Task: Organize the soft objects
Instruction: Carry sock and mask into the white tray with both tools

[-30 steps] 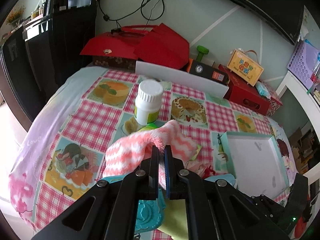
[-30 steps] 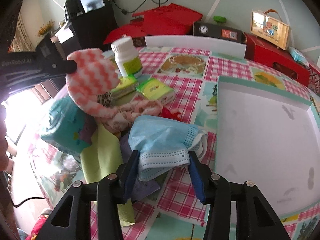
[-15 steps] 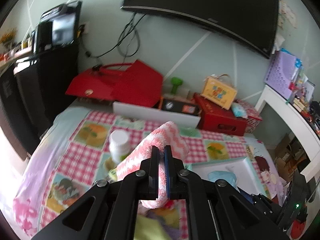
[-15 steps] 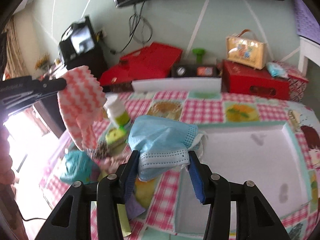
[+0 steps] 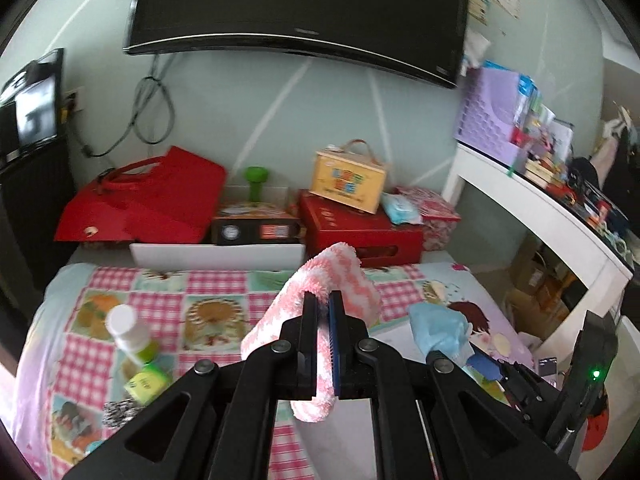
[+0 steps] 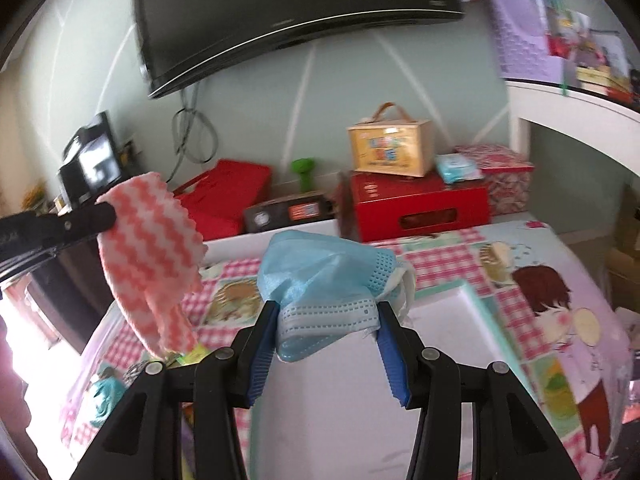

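Step in hand, as I read it: carrying both picked items over to the white tray [image 6: 472, 304].

- Left gripper [image 5: 323, 312]: jaws pinched nearly together on the pink-and-white zigzag cloth [image 5: 340, 276]. Cloth drapes over the fingertips and hangs free, off the table, left of the tray's near edge in the right wrist view.
- Right gripper [image 6: 326, 312]: jaws at a middling width, clamped on the crumpled blue face mask [image 6: 320, 276]. Mask sits up above the fingertips, over the tray's near-left part.
- Tray: looks bare in what shows, lying on the checked tablecloth [image 6: 432, 256], right side.
- Left on the table, well left of the tray: white-capped bottle [image 5: 128, 332], green packet [image 5: 146, 384], a dark patterned bit of fabric [image 5: 120, 412]. A teal item [image 6: 106, 396] shows low left in the right wrist view; cannot tell what it is.

Next move, my guess: lower both over the tray's bare floor and release. Keep the two apart so the cloth's hanging tail doesn't drag onto the mask or snag the rim. Then back for the rest of the pile.

Change vs a second ago: both grippers were low at the pile, cloth just clear of the bottle, mask just above the heap. Now both are raised and swung toward the tray, the wall TV fills the upper view, the pile has dropped to the lower left. Grips unchanged.
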`<action>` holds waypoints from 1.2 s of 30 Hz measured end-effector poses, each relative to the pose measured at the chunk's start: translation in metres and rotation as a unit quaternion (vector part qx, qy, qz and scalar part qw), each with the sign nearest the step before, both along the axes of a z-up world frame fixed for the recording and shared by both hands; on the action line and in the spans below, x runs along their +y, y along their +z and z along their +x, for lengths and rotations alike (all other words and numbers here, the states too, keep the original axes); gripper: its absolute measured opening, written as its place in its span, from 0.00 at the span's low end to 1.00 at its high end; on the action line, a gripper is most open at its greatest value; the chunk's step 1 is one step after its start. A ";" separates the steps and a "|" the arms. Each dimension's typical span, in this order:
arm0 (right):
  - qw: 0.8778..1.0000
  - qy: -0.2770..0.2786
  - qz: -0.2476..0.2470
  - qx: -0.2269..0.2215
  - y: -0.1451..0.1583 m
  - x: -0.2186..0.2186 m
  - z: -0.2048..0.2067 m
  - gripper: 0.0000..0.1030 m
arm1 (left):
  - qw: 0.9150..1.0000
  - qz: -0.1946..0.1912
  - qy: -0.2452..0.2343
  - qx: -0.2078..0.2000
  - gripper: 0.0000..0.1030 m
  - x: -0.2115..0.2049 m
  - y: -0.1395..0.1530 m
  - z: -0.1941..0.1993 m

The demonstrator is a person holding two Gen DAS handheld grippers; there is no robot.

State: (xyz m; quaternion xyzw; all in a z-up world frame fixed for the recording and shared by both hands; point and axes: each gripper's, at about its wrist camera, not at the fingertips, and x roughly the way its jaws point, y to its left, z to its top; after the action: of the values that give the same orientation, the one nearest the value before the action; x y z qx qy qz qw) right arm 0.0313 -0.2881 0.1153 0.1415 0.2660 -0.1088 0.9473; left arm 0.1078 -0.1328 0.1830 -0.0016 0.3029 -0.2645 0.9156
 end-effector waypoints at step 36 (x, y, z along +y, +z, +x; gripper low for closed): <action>0.986 -0.074 0.045 0.143 -0.115 -0.094 0.043 0.52 | 0.978 0.100 -0.009 0.183 0.05 -0.083 -0.205 0.051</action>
State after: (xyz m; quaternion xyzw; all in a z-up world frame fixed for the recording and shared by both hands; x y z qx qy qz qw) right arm 0.0738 -0.3818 0.0007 0.1863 0.3924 -0.1854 0.8814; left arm 0.1584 -0.2162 -0.0215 0.0440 0.4906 -0.2366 0.8375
